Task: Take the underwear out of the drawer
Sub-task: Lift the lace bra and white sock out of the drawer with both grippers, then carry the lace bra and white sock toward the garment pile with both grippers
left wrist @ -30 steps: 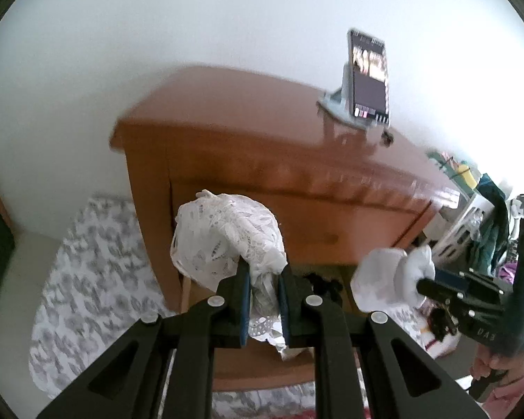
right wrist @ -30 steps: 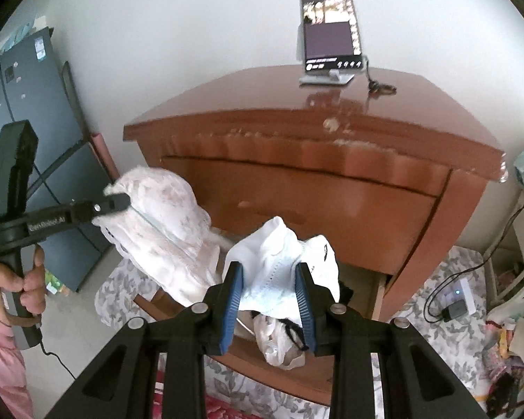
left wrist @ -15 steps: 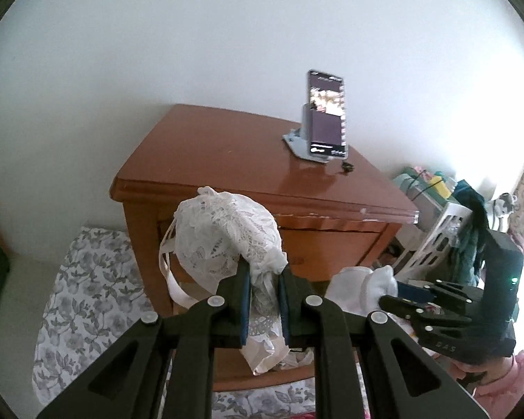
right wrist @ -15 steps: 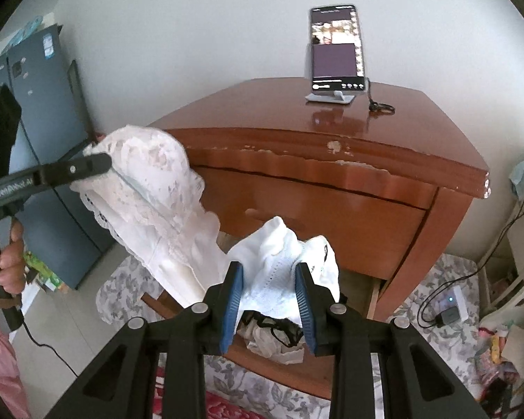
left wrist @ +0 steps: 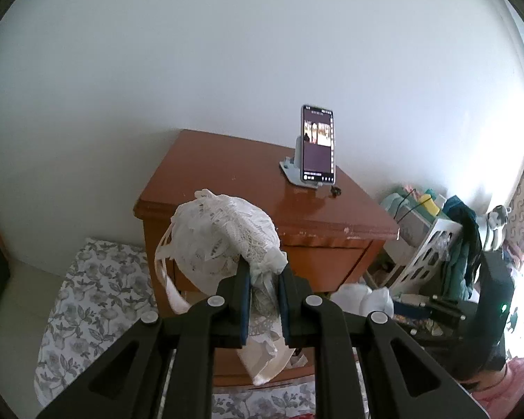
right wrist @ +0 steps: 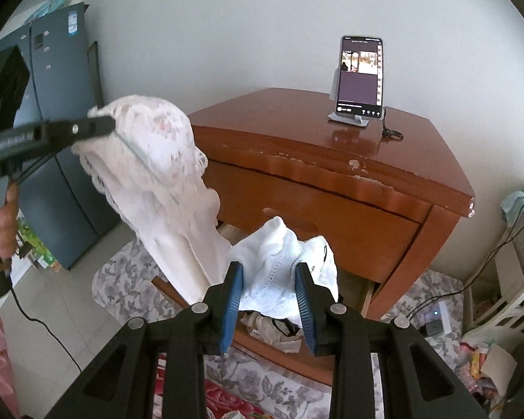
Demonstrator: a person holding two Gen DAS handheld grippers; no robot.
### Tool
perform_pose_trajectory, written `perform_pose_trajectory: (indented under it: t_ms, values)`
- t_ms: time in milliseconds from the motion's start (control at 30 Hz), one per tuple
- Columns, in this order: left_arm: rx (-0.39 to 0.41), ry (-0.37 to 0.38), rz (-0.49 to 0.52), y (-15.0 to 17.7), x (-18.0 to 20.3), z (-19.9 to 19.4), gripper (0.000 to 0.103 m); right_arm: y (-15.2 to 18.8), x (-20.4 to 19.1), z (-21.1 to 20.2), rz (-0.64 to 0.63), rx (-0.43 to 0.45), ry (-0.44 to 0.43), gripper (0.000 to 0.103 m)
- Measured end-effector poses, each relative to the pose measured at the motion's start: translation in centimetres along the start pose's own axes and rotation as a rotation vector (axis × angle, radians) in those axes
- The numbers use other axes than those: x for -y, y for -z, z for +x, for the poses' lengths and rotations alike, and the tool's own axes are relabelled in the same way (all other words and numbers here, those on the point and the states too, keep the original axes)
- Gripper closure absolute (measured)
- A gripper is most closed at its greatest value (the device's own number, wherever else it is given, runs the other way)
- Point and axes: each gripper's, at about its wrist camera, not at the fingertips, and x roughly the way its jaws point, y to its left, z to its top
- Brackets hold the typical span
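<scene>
Left wrist view: a white lace undergarment point(left wrist: 223, 241) is clamped between the two fingers of the left gripper point(left wrist: 264, 300), bunched above the pads with a strap looping down on the left and a loose end hanging below the fingers. It is held up in the air in front of the wooden dresser point(left wrist: 262, 188), clear of the drawer. To the lower right, a second white garment point(left wrist: 361, 298) shows at the tip of the right gripper, whose dark body stands at the right edge.

In the right wrist view, that white garment point(right wrist: 283, 272) sits pinched between the blue pads of the right gripper point(right wrist: 268, 305), the fingers closed on its folds. It is lifted above the open drawer point(right wrist: 297, 345), where more pale clothing point(right wrist: 272, 328) lies heaped at the front. The lace piece point(right wrist: 150, 160) hangs at the left from the left gripper's fingers, with a hand point(right wrist: 1, 223) on the handle at the frame edge and a black cable trailing down to the floor.

A phone point(right wrist: 360, 76) stands upright on a grey stand on the dresser top, near the wall. The dresser's front edge has chipped finish. A floral mat point(left wrist: 87, 300) lies on the floor beside the dresser. A dark blue cabinet point(right wrist: 59, 139) stands to the left, and a white basket point(left wrist: 426, 258) with clothes is on the right.
</scene>
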Motion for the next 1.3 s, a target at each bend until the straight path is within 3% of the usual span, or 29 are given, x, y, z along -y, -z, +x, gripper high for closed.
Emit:
perform_pose_trajectory:
  t_ms: [667,1300]
  values:
    - [0.060,0.010,0.044,0.1,3.3,-5.2,0.089,2.6,-2.8,-4.6,-0.084,0.032,0.020,0.071]
    - [0.104,0.099,0.128,4.0,8.1,-13.7,0.089,4.9,-5.3,-14.0,-0.108,0.134,0.008,0.071]
